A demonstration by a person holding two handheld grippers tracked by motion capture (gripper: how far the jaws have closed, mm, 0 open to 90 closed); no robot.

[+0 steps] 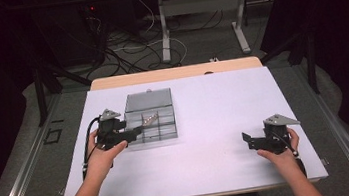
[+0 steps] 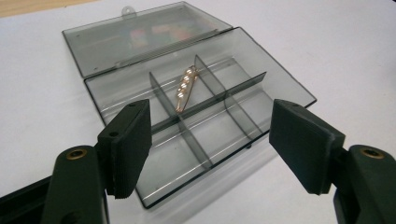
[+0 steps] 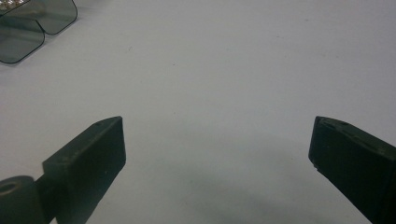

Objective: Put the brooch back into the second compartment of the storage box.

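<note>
Near edge of table, high view: two forearms enter from the bottom. Right gripper [image 1: 246,139] sits low on the white table cover [image 1: 216,123], held in the right hand [image 1: 282,148], well apart from the box and pointing roughly toward it. In the right gripper view its jaws stand wide with nothing between them — just bare white surface ahead, and a rounded corner of the smoky plastic at the upper left edge.

Left gripper [image 1: 138,129], held by the left hand [image 1: 103,154], is at the near-left corner of the compartment box [image 1: 158,125]. In the left gripper view the jaws are spread apart, no pad pressing on anything; the near part of the box shows in the gap between them, and the gripper [image 2: 210,140] appears to hover just above it. Contact with the box wall cannot be told.

Compartment box [image 2: 280,88]: translucent grey plastic, lying flat on the cover left of centre, divided by thin partitions into several cells. Lid [image 2: 112,42] is swung fully open and lies flat behind the tray, latch tab at its far edge.

Hair clip [image 2: 185,87] — gold-coloured, with a row of pale beads — lies slanted in a middle cell of the far row, resting near a partition.

Beyond the cover: wooden table edge [image 1: 174,73], then cables [image 1: 126,48] on the floor and a table frame [image 1: 201,21]
</note>
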